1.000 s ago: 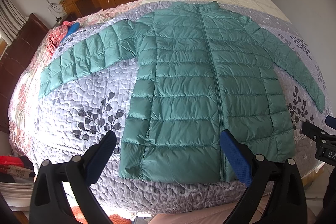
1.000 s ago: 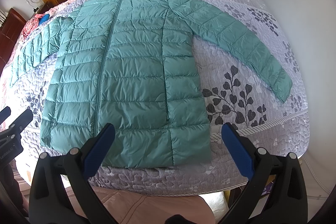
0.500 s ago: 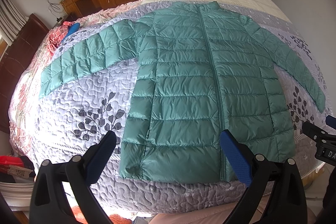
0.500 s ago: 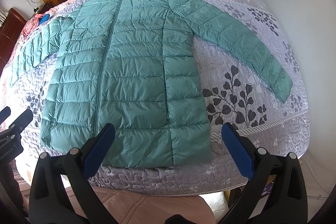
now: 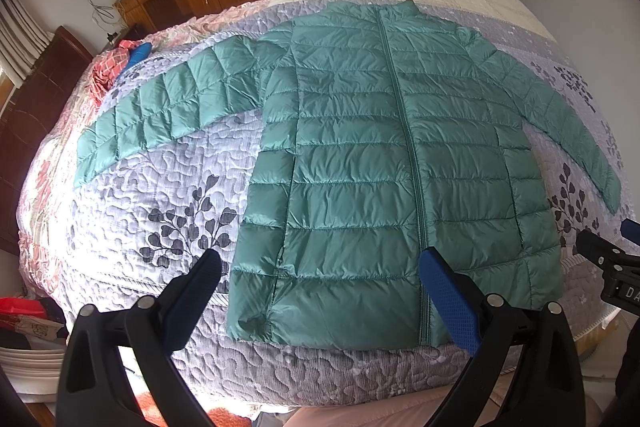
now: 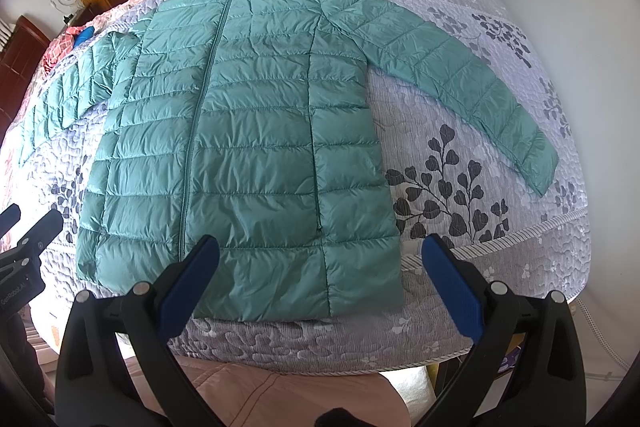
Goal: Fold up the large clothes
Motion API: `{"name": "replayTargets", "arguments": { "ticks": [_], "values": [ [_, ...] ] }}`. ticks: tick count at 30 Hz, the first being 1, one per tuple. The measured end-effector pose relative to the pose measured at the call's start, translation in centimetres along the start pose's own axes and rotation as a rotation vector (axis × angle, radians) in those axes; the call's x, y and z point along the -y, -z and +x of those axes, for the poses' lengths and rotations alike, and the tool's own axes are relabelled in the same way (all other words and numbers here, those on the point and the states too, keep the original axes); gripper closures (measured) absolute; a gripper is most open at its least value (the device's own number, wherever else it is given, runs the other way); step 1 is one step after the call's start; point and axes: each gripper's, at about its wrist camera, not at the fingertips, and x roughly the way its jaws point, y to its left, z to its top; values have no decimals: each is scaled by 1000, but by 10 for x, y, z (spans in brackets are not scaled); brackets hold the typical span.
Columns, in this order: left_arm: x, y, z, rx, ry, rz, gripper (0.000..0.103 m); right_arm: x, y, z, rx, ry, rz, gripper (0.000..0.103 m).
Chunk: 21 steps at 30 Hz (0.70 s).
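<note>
— Fingers first: how do both pairs stand?

— Blue-padded fingers (image 5: pixel 200 291) of the left gripper (image 5: pixel 320 287) are spread wide and hold nothing; the right gripper (image 6: pixel 320 283) is just as wide and empty. Both hover off the near edge of the bed, clear of the cloth.

— And the garment?

— A long teal quilted down jacket (image 5: pixel 380 167) lies flat, front up, zipped, on the grey leaf-patterned quilted bedspread (image 5: pixel 160 187). The collar points to 12 o'clock, the hem to 6 o'clock, close to the bed's near edge. In the left view its left sleeve (image 5: pixel 160 107) stretches toward 9 o'clock; in the right view the right sleeve (image 6: pixel 460 75) slants toward 4 o'clock.

— How do you judge it will handle?

— Light, soft and puffy, I'd say, with a shiny shell that looks slippery. It will likely spring back from a fold and slide off shallow pinches, so the fingers should bite deep over a stitched seam or an edge.

— Where would you take hold?

— Probably each sleeve near the cuff, to lay it across the body, or the two hem corners at 6 o'clock to bring the bottom up toward the collar.

— Anything else on the bed?

— A red checked cloth (image 5: pixel 112 67) with a blue object (image 5: pixel 138 55) at 10 o'clock, well apart from the jacket.
</note>
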Motion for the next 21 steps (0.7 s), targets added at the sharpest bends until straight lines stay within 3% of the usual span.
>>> {"name": "replayTargets", "arguments": {
  "ticks": [4, 8, 13, 21],
  "values": [
    [-1, -2, 3, -7, 8, -2, 4, 4, -5, 4, 11, -10, 12, 3],
    [6, -18, 13, 17, 23, 13, 4, 32, -12, 18, 48, -23, 64, 3],
    [27, -47, 27, 76, 35, 35, 4, 108, -23, 30, 126, -65, 243, 3],
    [90, -115, 63, 191, 61, 101, 4, 253, -32, 52, 186, -18, 505, 3]
  ]
}}
